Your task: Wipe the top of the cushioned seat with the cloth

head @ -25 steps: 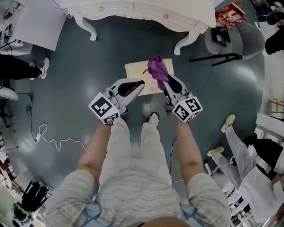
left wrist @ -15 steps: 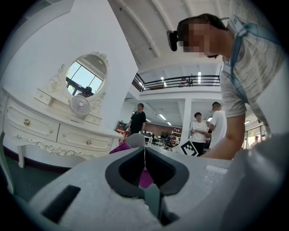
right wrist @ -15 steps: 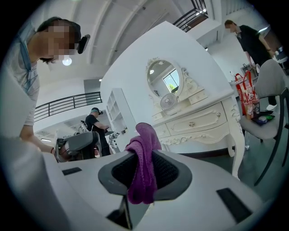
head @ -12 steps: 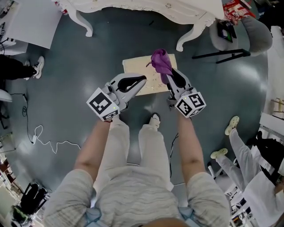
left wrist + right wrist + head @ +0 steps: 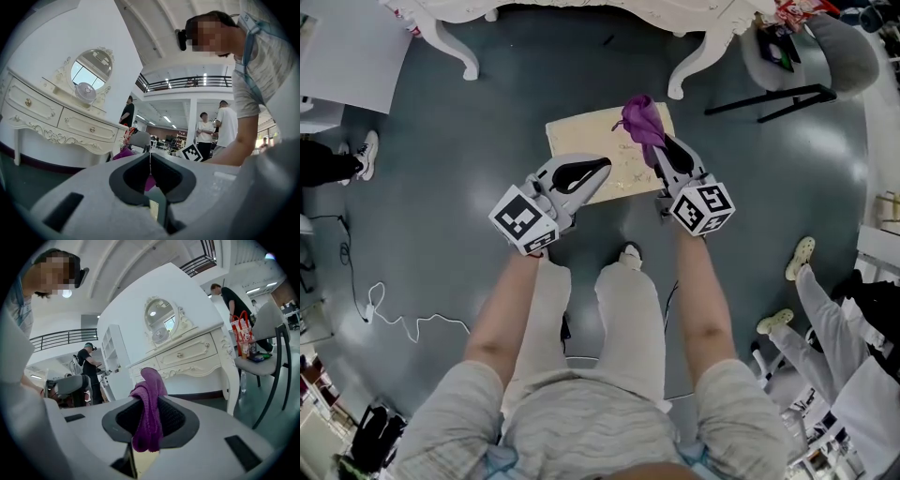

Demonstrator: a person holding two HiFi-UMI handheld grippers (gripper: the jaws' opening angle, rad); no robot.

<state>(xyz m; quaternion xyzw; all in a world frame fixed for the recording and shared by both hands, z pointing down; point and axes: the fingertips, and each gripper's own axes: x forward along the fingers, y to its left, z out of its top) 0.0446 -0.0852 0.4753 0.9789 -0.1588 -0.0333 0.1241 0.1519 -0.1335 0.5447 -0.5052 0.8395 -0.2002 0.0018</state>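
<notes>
A cream cushioned seat [image 5: 586, 141] stands on the grey floor in front of me in the head view. A purple cloth [image 5: 642, 122] hangs bunched over its right part, and my right gripper [image 5: 667, 149] is shut on it. In the right gripper view the cloth [image 5: 149, 408] is pinched between the dark pads and sticks up past the tips. My left gripper [image 5: 601, 170] hovers over the seat's near left part, shut with nothing in it. In the left gripper view the jaws [image 5: 150, 165] meet at a thin line.
A white dressing table [image 5: 581, 11] with curved legs stands just beyond the seat. A grey chair [image 5: 811, 58] is at the upper right. A white cable [image 5: 403, 314] lies on the floor at left. People stand at the right [image 5: 839, 319] and left edges.
The seat and both grippers sit lower in the head view than before; the view has shifted toward the dressing table. The right gripper still holds the cloth.
</notes>
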